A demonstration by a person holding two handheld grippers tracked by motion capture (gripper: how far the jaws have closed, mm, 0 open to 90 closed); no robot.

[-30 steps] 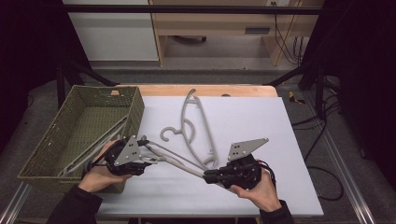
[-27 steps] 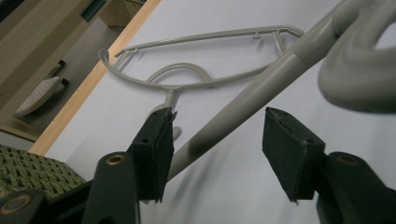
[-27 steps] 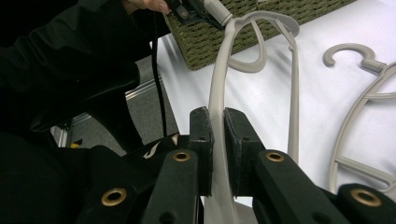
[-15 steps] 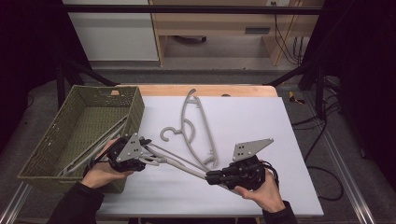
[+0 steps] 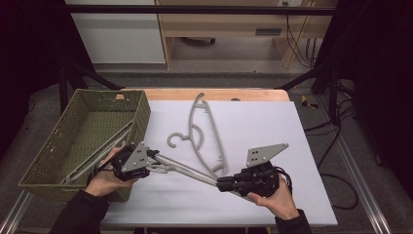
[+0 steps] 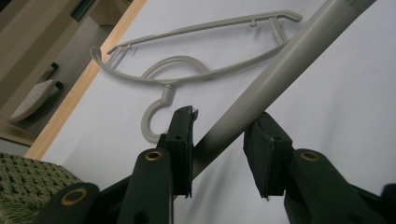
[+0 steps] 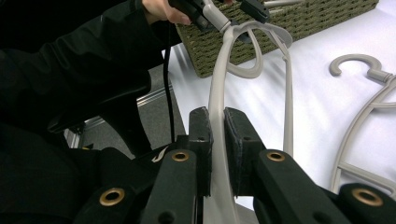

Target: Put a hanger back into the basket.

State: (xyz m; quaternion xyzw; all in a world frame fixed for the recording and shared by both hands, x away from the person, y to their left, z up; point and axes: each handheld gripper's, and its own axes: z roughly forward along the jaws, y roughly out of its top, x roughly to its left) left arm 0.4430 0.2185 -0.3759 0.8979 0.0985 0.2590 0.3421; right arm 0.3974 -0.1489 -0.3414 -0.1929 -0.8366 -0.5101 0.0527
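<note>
**Grey Hanger Held Between Two Grippers Above the Table**

While the held grey plastic clothes hanger [image 5: 187, 170] spans the gap between both hands over the white table surface [image 5: 272, 122], each gripper engages a different part of it. The right gripper [image 5: 225, 184] has its two black jaws closed firmly on one arm of the hanger; in the right gripper view the pads [image 7: 201, 140] press against both sides of the grey bar [image 7: 215, 116] with no gap visible. The left gripper [image 5: 155, 157] sits at the hook end of the same hanger, just beside the near corner of the green woven basket [image 5: 53, 161]. In the left gripper view its jaws stand partly apart: the hanger's bar [image 6: 261, 84] runs between them, touching the left pad [image 6: 183, 140], while the right pad [image 6: 264, 156] stands clear of it.

A second grey plastic hanger [image 5: 204, 131] lies flat on the table, beyond the held one, with its hook [image 5: 176, 139] pointing toward the basket. The basket rests at the left edge of the table and contains a further grey hanger [image 5: 104, 146] leaning against its inner wall. A bare wooden strip [image 5: 214, 92] borders the far edge of the white surface.
</note>
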